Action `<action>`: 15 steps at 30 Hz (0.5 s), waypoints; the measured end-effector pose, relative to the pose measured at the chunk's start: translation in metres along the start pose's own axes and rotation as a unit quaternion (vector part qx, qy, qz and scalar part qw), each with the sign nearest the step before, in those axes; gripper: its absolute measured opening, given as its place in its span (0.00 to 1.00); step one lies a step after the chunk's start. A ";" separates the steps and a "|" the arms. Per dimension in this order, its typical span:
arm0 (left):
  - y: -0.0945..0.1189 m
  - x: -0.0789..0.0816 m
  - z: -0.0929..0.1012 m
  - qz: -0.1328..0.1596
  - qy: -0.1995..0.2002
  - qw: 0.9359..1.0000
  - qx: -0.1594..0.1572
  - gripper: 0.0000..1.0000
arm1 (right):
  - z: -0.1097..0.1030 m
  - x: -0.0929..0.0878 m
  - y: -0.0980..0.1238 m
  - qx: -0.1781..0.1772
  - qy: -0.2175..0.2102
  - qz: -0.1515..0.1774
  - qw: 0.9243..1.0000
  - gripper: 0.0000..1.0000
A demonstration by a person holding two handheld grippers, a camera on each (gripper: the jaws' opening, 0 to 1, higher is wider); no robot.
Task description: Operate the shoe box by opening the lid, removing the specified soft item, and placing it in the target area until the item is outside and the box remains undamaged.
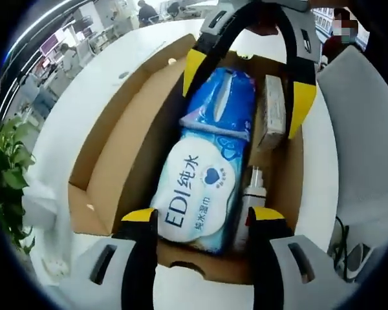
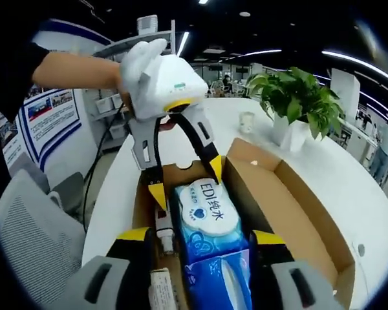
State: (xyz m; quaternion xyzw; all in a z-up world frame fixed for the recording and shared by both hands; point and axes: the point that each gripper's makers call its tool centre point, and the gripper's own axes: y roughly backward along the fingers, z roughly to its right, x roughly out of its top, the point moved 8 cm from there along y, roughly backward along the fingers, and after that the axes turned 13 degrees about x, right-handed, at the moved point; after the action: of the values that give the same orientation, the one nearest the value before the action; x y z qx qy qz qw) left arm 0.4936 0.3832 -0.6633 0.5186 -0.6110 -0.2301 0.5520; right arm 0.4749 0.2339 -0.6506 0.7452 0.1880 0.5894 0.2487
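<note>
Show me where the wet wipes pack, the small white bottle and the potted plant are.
wet wipes pack (image 1: pixel 197 194), left gripper view, on its white printed label.
small white bottle (image 1: pixel 253 194), left gripper view, on its shoulder below the cap.
potted plant (image 2: pixel 297 97), right gripper view, on its green leaves.

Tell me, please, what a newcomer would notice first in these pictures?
First the blue and white wipes pack, lying lengthwise in the open cardboard box, with a blue tissue pack at its end. Then both pairs of yellow-tipped tongs, the left tongs and the right tongs, open and straddling the packs from opposite ends. A green plant stands on the white table beyond the box.
</note>
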 end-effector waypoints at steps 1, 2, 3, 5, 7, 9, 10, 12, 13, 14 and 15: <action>-0.001 0.001 -0.001 0.004 -0.007 1.000 0.002 0.58 | 0.001 -0.001 -0.003 0.001 0.000 -0.001 1.000 0.59; -0.001 0.001 -0.003 0.008 -0.011 1.000 0.005 0.57 | 0.001 -0.001 -0.004 0.001 0.002 -0.002 1.000 0.59; -0.002 0.003 -0.005 0.008 -0.007 1.000 0.004 0.57 | 0.002 -0.002 -0.007 -0.001 0.006 -0.005 1.000 0.59; -0.003 0.003 -0.007 0.011 -0.004 1.000 0.002 0.57 | 0.004 -0.003 -0.011 -0.001 0.007 -0.012 1.000 0.59; -0.006 0.003 -0.006 0.007 -0.010 1.000 -0.003 0.57 | 0.006 -0.003 -0.014 -0.004 0.007 -0.016 1.000 0.59; -0.010 0.002 -0.006 0.004 -0.026 1.000 -0.003 0.57 | 0.008 -0.002 -0.017 -0.005 0.008 -0.014 1.000 0.59; -0.012 0.002 -0.006 0.000 -0.030 1.000 -0.006 0.57 | 0.009 -0.002 -0.019 -0.005 0.006 -0.016 1.000 0.59; -0.014 0.001 -0.006 0.000 -0.033 0.999 -0.008 0.58 | 0.010 -0.003 -0.023 -0.002 0.008 -0.022 1.000 0.59; -0.014 0.001 -0.007 -0.001 -0.034 0.999 -0.009 0.58 | 0.010 -0.004 -0.025 -0.001 0.011 -0.027 1.000 0.59; -0.015 0.000 -0.007 0.000 -0.035 0.999 -0.010 0.58 | 0.010 -0.005 -0.028 0.002 0.015 -0.035 0.999 0.59; -0.016 0.000 -0.008 -0.001 -0.035 0.999 -0.011 0.58 | 0.010 -0.005 -0.029 0.002 0.017 -0.039 0.999 0.59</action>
State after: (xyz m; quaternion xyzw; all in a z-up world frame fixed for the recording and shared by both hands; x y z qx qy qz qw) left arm 0.5070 0.3799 -0.6749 0.5048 -0.6270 -0.2550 0.5357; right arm 0.4837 0.2530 -0.6740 0.7279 0.2217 0.5914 0.2670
